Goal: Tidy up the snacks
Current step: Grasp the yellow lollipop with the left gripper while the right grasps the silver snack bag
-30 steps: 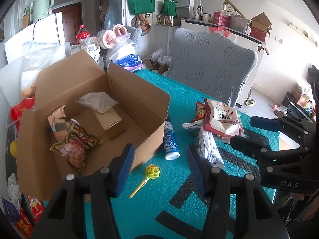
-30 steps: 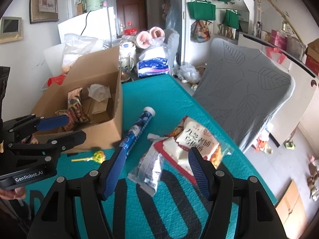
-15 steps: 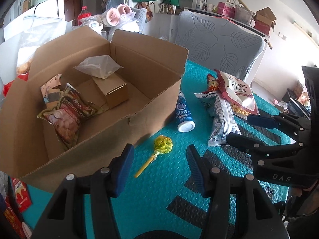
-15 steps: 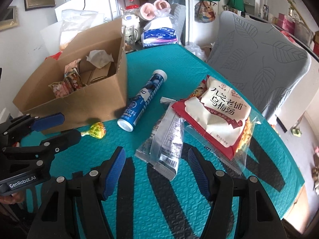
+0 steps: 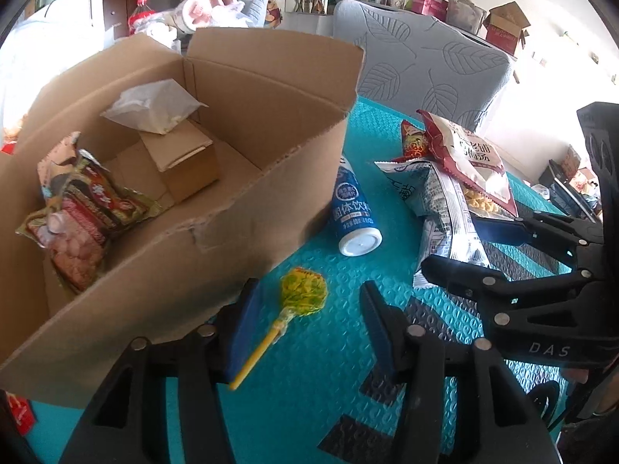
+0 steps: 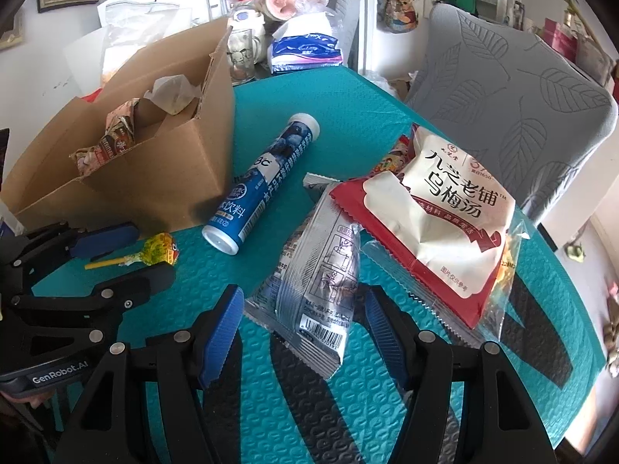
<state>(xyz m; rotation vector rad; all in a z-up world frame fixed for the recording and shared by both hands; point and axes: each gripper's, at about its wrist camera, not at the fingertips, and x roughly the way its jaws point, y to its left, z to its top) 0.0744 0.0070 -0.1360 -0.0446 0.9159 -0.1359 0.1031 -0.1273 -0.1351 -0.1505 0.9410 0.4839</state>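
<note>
A yellow-wrapped lollipop (image 5: 303, 290) lies on the teal mat just in front of the cardboard box (image 5: 232, 208). My left gripper (image 5: 307, 324) straddles it with its jaws closing; the pads are not pressing on it. A silver snack packet (image 6: 321, 282) lies between the fingers of my right gripper (image 6: 301, 309), which is open and low over it. Beside the packet are a blue tablet tube (image 6: 267, 178) and a red-and-white pouch (image 6: 437, 212). The box holds snack bags (image 5: 81, 216) and a small carton.
A grey chair with a leaf pattern (image 6: 514, 89) stands at the table's far side. A mug (image 6: 241, 52) and a tissue pack (image 6: 305, 48) crowd the far end behind the box. The teal mat (image 5: 309, 386) has dark stripes near me.
Both grippers have sunk toward the table. The left jaws have narrowed around the lollipop, and the right gripper now straddles the silver packet. No object has moved.
</note>
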